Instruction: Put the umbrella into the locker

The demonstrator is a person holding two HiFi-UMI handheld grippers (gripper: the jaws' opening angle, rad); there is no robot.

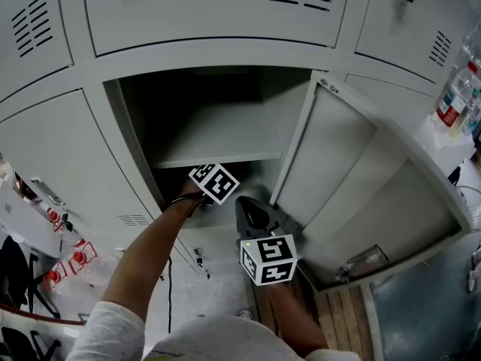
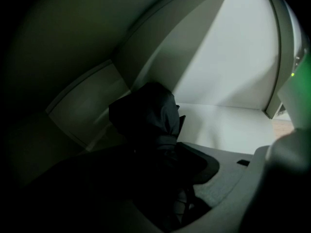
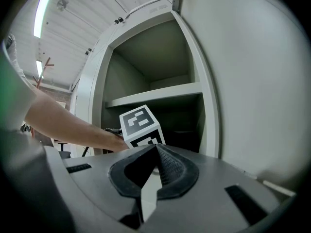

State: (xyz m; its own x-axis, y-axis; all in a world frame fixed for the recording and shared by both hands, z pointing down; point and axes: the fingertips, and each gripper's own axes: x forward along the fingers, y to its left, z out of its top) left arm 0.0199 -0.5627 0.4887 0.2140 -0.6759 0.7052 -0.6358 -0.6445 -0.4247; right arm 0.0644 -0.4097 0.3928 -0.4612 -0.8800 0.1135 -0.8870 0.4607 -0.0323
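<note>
The left gripper (image 2: 167, 178) has its jaws closed on the black folded fabric umbrella (image 2: 146, 115). The umbrella's long axis runs straight ahead of the jaws, into the lower compartment of the grey metal locker (image 2: 228, 62), beneath its shelf (image 1: 218, 138). The right gripper (image 3: 155, 152), jaws together and empty, hangs outside the opening, behind the left one. Setting the umbrella down looks like the left gripper's job.

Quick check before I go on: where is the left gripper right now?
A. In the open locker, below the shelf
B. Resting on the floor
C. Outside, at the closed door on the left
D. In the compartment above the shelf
A: the left gripper reaches into the open locker under the shelf, its jaws closed on the dark umbrella.
</note>
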